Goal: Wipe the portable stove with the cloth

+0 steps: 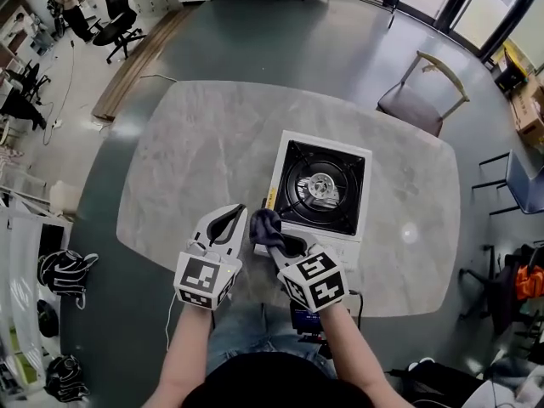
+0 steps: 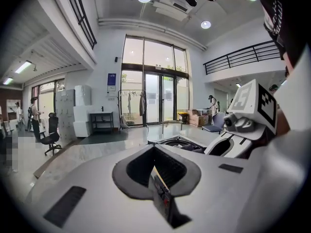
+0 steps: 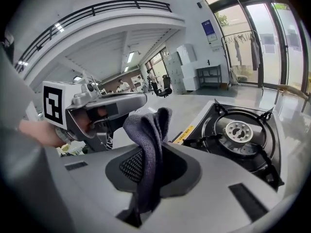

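Note:
The white portable stove (image 1: 355, 157) with its black burner (image 1: 320, 185) sits on the marble table, right of centre. A dark grey cloth (image 1: 265, 226) hangs bunched at the stove's near left corner, and my right gripper (image 1: 276, 240) is shut on it. In the right gripper view the cloth (image 3: 148, 135) stands up between the jaws, with the burner (image 3: 238, 135) just beyond on the right. My left gripper (image 1: 226, 224) hovers just left of the stove, shut with nothing visibly held. In the left gripper view the stove (image 2: 177, 142) and the right gripper (image 2: 243, 130) show ahead to the right.
The oval marble table (image 1: 187, 160) has bare surface to the stove's left and far side. A wooden chair (image 1: 421, 100) stands at the far right edge. Office chairs (image 1: 115, 15) are far left, and dark bags (image 1: 64, 270) lie on the floor at the left.

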